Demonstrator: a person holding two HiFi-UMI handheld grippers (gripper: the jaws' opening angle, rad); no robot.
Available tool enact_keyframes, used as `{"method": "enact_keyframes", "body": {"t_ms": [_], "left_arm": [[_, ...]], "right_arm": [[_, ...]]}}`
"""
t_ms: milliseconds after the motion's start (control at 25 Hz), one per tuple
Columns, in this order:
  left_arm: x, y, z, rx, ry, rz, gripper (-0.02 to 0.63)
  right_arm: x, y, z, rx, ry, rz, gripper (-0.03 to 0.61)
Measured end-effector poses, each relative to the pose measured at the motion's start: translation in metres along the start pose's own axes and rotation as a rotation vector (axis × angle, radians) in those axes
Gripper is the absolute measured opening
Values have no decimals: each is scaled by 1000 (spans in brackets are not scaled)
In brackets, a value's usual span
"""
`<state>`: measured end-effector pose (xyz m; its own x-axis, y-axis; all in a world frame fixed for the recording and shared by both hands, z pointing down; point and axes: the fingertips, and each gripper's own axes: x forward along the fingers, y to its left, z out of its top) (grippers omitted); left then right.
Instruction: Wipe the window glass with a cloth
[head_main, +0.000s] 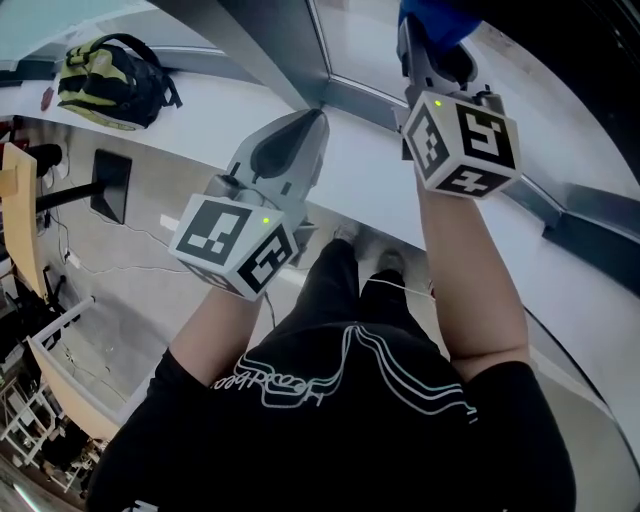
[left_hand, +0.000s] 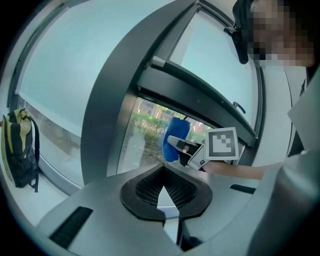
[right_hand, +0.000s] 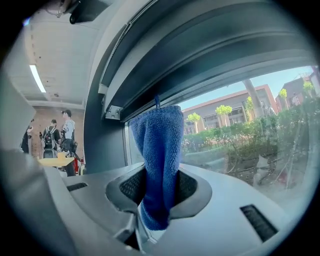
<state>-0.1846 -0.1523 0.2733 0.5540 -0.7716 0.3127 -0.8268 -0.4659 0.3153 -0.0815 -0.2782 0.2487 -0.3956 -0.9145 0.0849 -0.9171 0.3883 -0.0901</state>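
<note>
1. Cloth (right_hand: 160, 160), blue and nubby, stood up out of the right tool (right_hand: 159, 192), whose jaws were clamped on its lower part with the dark pads pressed against both sides of it.
2. Seen from the left gripper view, that cloth hung just to the right of the grey mullion (left_hand: 107, 115), in front of the lower pane of window glass (left_hand: 145, 130). No view showed whether it actually touched the glass.
3. From the head view, the right tool was held high, right of the mullion, with only a blue edge of cloth showing above its marker cube (head_main: 462, 140).
4. The left tool (left_hand: 164, 187) had its jaws drawn together with nothing between them; only a small wedge of light showed between the pads.
5. In the head view the left tool lay lower than the right one, its closed tip pointing at the foot of the mullion over the white window sill (head_main: 380, 170).
6. A black and yellow backpack (head_main: 105, 80) sat on the sill well to the left of the mullion.
7. Through the glass to the right of the mullion, hedges and brick buildings (right_hand: 235, 107) showed under a clear sky.
</note>
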Motion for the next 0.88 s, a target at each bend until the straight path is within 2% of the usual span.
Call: {"method": "enact_keyframes", "body": {"t_ms": [880], "left_arm": [[85,-170,-42,30,65,-164,3]], "right_arm": [[-127,-167,-6,-12,-1,-141,94]]}}
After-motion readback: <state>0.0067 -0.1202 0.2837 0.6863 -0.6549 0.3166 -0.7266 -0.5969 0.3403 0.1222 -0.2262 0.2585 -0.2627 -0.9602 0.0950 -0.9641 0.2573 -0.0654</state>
